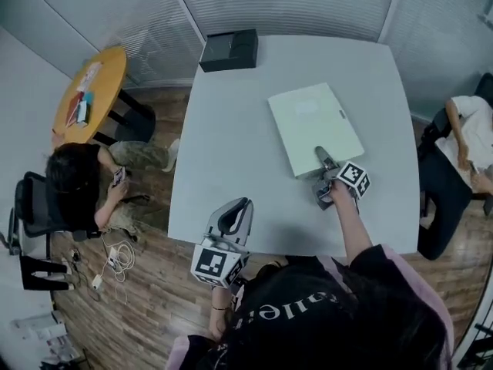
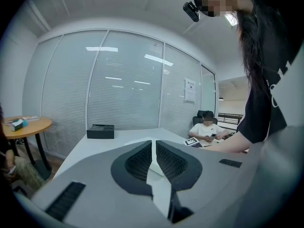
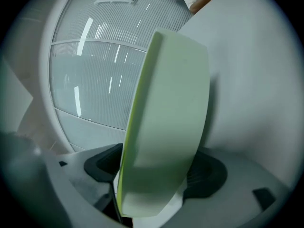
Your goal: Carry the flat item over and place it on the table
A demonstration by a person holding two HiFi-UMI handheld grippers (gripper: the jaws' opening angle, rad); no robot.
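A flat pale-green item (image 1: 316,126) lies on the white table (image 1: 231,129), toward its right side. My right gripper (image 1: 323,168) is at the item's near edge, one finger over its top face. In the right gripper view the item (image 3: 166,118) fills the space between the jaws and hides the right pad; a thin gap shows beside the left pad (image 3: 102,167), so the right gripper (image 3: 152,175) reads as open around it. My left gripper (image 1: 235,206) hovers at the table's near edge, shut and empty. In its own view the left gripper (image 2: 153,148) has its pads almost together.
A black box (image 1: 229,50) sits at the table's far edge, also visible as the black box (image 2: 100,131) ahead of the left gripper. A round wooden side table (image 1: 91,91) stands at the left. One person (image 1: 77,183) sits at the left, another person (image 1: 470,129) at the right.
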